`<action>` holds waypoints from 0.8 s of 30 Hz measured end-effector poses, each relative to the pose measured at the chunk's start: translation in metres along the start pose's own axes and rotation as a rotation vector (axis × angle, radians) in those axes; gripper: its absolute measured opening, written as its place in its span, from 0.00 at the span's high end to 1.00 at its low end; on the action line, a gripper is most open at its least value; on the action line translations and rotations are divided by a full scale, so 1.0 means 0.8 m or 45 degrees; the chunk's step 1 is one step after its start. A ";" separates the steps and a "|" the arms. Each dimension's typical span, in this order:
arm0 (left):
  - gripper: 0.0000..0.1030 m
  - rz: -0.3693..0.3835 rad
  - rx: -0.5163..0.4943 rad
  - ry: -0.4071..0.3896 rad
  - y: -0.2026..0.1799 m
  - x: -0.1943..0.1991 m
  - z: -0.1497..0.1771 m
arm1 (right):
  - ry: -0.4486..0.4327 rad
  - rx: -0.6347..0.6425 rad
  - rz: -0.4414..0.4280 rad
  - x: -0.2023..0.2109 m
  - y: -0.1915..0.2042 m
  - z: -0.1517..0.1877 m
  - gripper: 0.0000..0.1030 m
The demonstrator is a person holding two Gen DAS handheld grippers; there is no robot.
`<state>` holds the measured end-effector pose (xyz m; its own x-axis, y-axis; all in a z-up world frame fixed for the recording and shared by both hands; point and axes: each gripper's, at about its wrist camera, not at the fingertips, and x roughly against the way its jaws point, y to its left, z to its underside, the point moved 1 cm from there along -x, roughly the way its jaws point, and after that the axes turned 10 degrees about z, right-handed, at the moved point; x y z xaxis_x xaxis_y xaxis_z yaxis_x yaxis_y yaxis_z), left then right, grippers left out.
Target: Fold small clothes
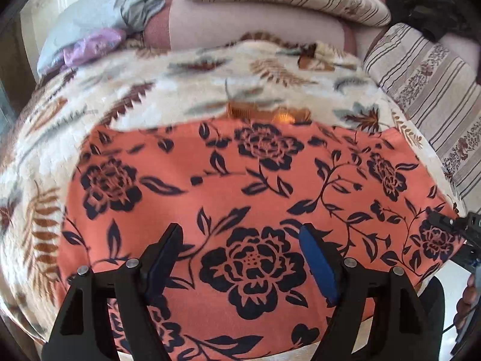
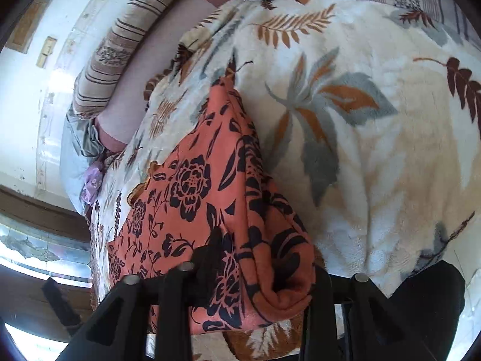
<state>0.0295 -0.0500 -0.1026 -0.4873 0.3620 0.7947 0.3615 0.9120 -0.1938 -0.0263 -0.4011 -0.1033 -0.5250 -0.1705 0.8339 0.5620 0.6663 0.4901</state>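
Leaf-printed fleece blanket (image 1: 126, 96) covers the bed, striped cushions (image 1: 436, 96) at twelve to two o'clock. At centre lies the coral floral garment (image 1: 234, 186), spread flat. Left gripper (image 1: 242, 234) hovers above it at six o'clock — fingers (image 1: 318, 264) wide apart, empty. Right gripper (image 2: 258, 288), at six o'clock in its own view, has bunched garment fabric between its fingers (image 2: 207, 258) — whether pinched, I cannot tell.

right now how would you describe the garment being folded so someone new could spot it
Start with the cream fleece blanket printed with rust and grey leaves that covers the bed. On its near edge lies the orange garment, with one bunched end between the right gripper's fingers. It alone is coral orange with dark navy roses and vines.
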 end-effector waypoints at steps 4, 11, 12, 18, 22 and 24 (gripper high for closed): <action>0.19 -0.015 -0.049 0.082 0.011 -0.040 0.025 | -0.018 -0.016 0.051 -0.019 -0.006 -0.001 0.36; 0.20 0.210 0.183 0.017 0.052 -0.006 0.013 | -0.266 0.408 0.082 0.057 0.147 0.001 0.83; 0.20 0.256 0.267 -0.045 0.069 0.012 0.012 | -0.304 0.492 0.056 0.069 0.181 0.011 0.83; 0.20 0.438 0.767 -0.286 0.200 0.092 0.043 | -0.208 1.039 -0.020 0.012 0.331 0.146 0.83; 0.21 0.461 0.843 -0.233 0.238 0.095 0.062 | 0.076 1.089 0.043 -0.105 0.327 0.210 0.82; 0.21 0.530 0.806 -0.210 0.235 0.094 0.055 | -0.001 1.093 0.022 -0.084 0.328 0.212 0.82</action>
<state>0.0257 0.1576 -0.1044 -0.5408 0.6778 0.4980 0.0422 0.6132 -0.7888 0.0483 -0.0917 -0.0739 -0.5211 -0.1548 0.8393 -0.1085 0.9875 0.1148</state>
